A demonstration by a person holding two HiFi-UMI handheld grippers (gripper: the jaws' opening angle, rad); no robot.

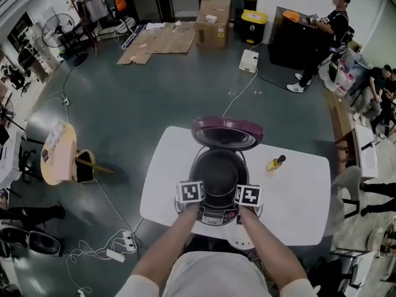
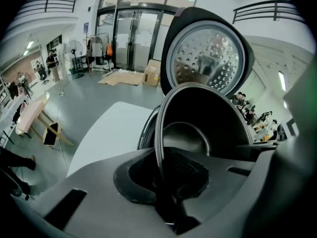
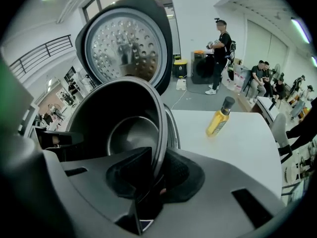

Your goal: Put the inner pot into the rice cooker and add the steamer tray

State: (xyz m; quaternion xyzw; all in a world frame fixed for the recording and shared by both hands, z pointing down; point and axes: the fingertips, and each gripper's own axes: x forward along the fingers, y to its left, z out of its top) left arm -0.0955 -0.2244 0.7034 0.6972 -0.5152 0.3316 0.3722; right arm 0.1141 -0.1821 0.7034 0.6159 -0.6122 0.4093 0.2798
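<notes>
1. Pinches pot point(image 2: 208, 128) rim in left gripper point(image 2: 166, 182), jaws narrow, pads on both faces of the thin edge.
2. Pinches opposite rim in right gripper point(image 3: 153, 182), jaws likewise narrow on the metal.
3. Holds pot between both grippers, at the mouth of cooker point(image 1: 216, 216) just under the tips.
4. Beyond the tips: lid point(image 2: 205, 58) raised, perforated inner plate facing the grippers.
5. Right of right gripper, apart: yellow bottle point(image 3: 219, 118) on white table point(image 1: 297, 193).

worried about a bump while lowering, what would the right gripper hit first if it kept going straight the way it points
The dark round metal inner pot: its rim sits between the jaws of the right gripper. Beyond it, probably the purple rice cooker; depth unclear.
</notes>
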